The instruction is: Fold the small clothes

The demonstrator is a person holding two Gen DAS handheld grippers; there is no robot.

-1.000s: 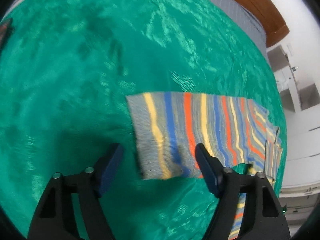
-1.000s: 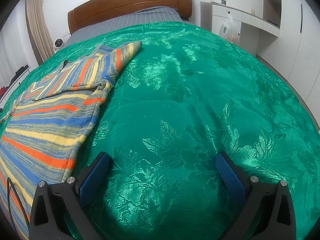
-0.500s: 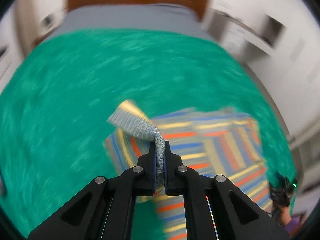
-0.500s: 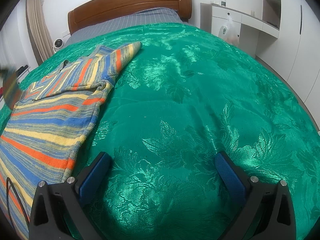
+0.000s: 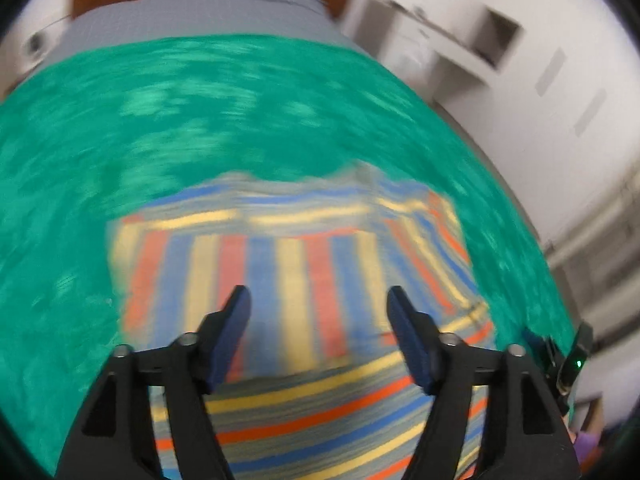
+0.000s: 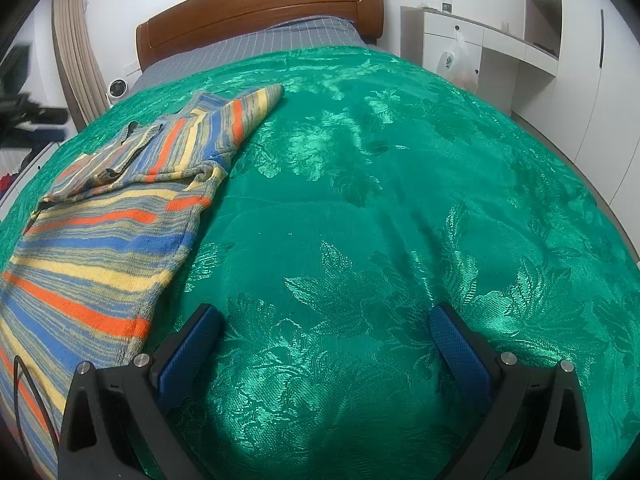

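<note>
A striped knit garment (image 5: 280, 264) in orange, blue, yellow and grey was seen spread on a bed covered by a shiny green bedspread (image 6: 400, 200). In the blurred left wrist view, the left gripper (image 5: 318, 304) was held above the garment, its jaws having just been opening and standing wide apart with nothing between them. Directly beyond its fingertips, one sleeve (image 5: 248, 276) was laid across the body of the garment, its stripes running crosswise to those of the cloth beneath. That first fold was judged to be done.

In the right wrist view, the right gripper (image 6: 326, 336) was poised over bare bedspread with its jaws spread wide and empty. The garment lay to its left, just beside its left fingertip, and the other sleeve (image 6: 244, 116) was seen stretched out flat, ahead and to the left, pointing toward the wooden headboard (image 6: 260, 4).

The task was judged to be at an early stage. Left to do, as far as could be told: the second sleeve to be brought across, then the body to be folded up into a compact shape.
</note>
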